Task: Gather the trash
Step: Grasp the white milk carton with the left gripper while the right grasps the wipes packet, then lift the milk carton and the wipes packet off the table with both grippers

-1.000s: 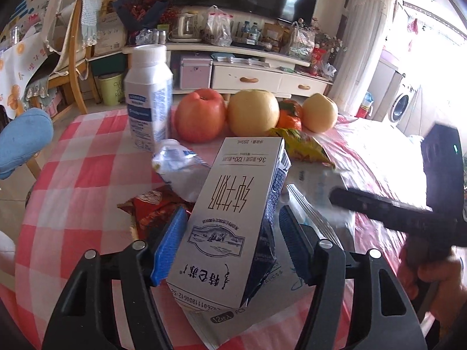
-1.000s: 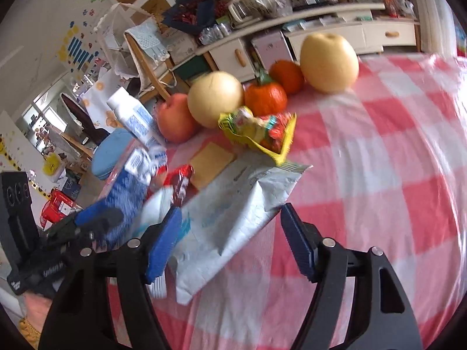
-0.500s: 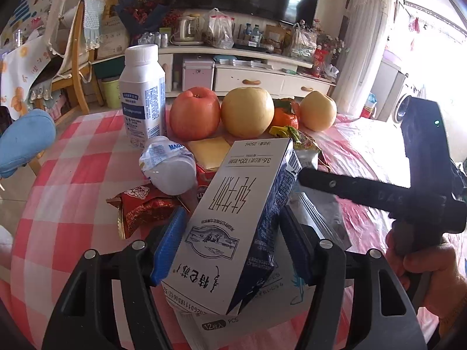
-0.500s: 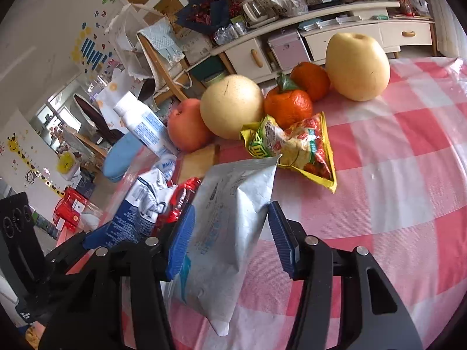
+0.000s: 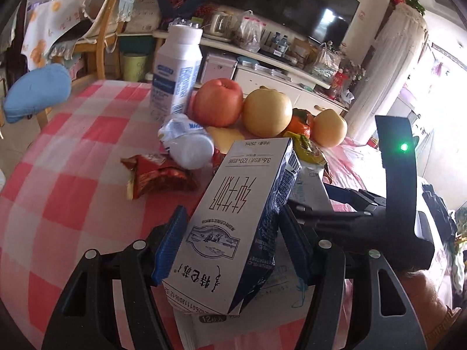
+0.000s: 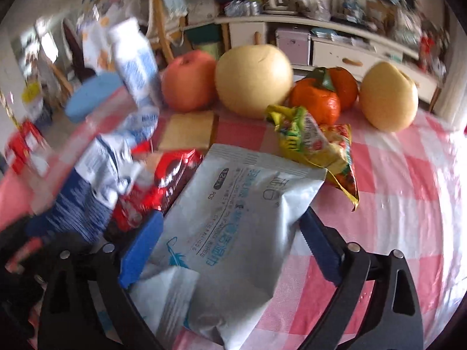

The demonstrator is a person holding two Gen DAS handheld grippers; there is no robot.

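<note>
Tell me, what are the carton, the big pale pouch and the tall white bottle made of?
Carton: looks like coated paperboard, with crisp folded edges, flat printed faces and a slight sheen.
Pouch: seems soft matte plastic film, since it sags and creases; it could be a wet-wipes pack.
Bottle: probably opaque white plastic, with a smooth moulded body, a matching cap and a printed label.
</note>
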